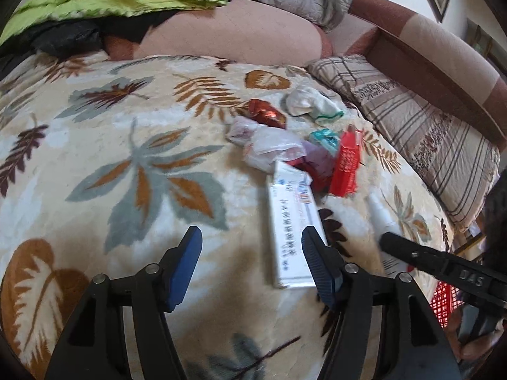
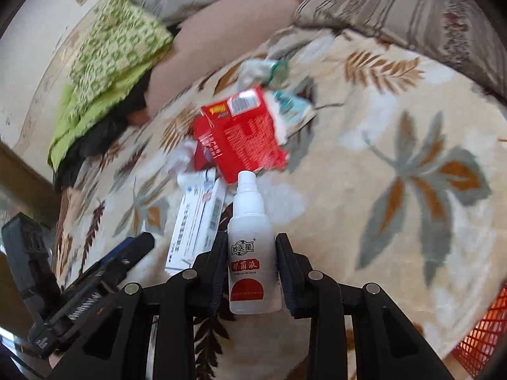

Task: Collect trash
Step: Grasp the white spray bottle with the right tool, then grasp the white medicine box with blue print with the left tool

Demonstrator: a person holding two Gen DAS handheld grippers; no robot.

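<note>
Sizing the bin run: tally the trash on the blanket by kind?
Boxes: 2, white box and red box
Bottles: 1, white bottle
Wrappers, bags and wads: about 5; the pile overlaps, so this is uncertain
Total: about 8

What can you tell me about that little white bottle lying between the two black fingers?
The white bottle is small, of translucent white plastic, with a narrow capped neck. Its label carries a dark logo box, red characters and a red half-disc. It lies flat on the leaf-patterned blanket, cap pointing at the red packet, beside the long white box. The right hand-held gripper straddles its body, fingers close on either side; whether they press it is unclear.
</note>
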